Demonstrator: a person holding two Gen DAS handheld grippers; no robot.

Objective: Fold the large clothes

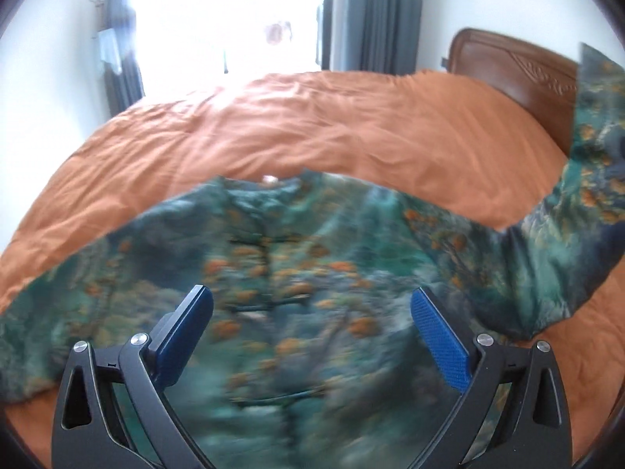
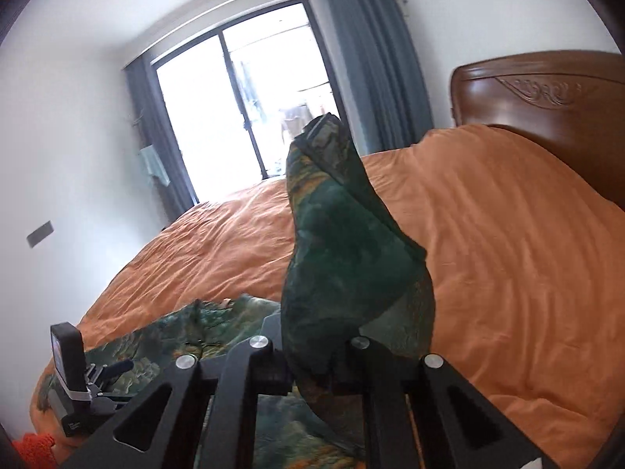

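On orange quilted bed (image 1: 351, 125), teal-and-orange floral fabric garment (image 1: 273, 273); right tool (image 2: 312, 363) clamps sleeve at 12 o'clock, left tool (image 1: 312, 308) wide, empty. Risk: thin pinch slips, fold collapses.

Left gripper (image 1: 311, 308): black angular frame, triangular cutouts, silver round screws at joints, blue ribbed fingers (image 1: 439, 342). Right gripper (image 2: 312, 355): same black frame, silver screws, slotted cutouts.
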